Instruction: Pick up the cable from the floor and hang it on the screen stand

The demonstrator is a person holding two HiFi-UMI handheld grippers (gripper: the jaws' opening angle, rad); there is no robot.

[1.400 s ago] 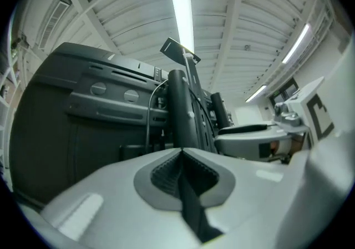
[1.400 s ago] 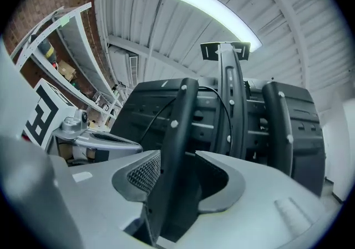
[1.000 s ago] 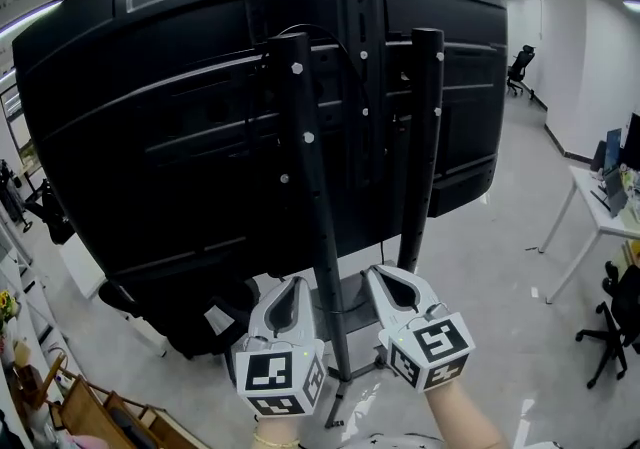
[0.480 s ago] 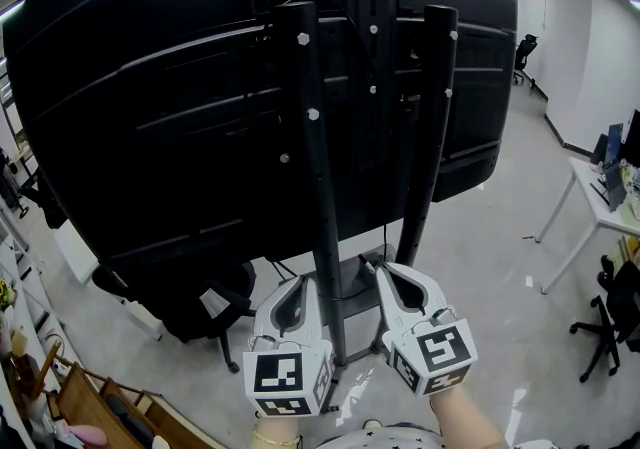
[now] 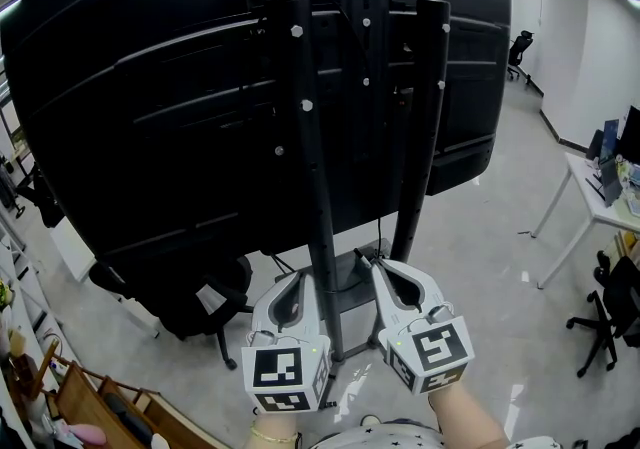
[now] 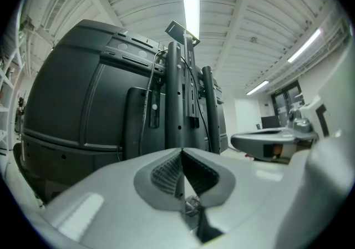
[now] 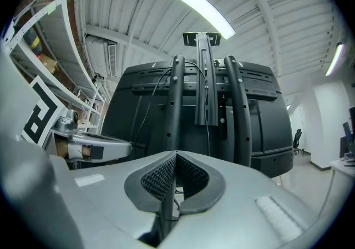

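The screen stand (image 5: 310, 167) rises in front of me: two black posts and a centre column on the back of a big black screen (image 5: 150, 117). Thin black cables (image 5: 385, 222) run down along the column; I cannot make out a cable on the floor. My left gripper (image 5: 300, 277) and right gripper (image 5: 378, 265) sit side by side low in the head view, pointing at the stand's base, both shut with nothing between the pads. The left gripper view shows its shut gripper (image 6: 181, 151) before the stand (image 6: 175, 98), and a cable (image 6: 151, 98) hanging beside a post. The right gripper (image 7: 176, 153) faces the posts (image 7: 176, 103).
A black office chair (image 5: 190, 302) stands under the screen's left side. A white desk (image 5: 600, 207) and another chair (image 5: 600, 327) are at the right. A wooden crate (image 5: 90, 407) sits at the lower left. Glossy grey floor (image 5: 480, 267) spreads around the stand.
The head view has shifted a little, so the screen sits slightly higher in the picture. Both grippers stay side by side and shut.
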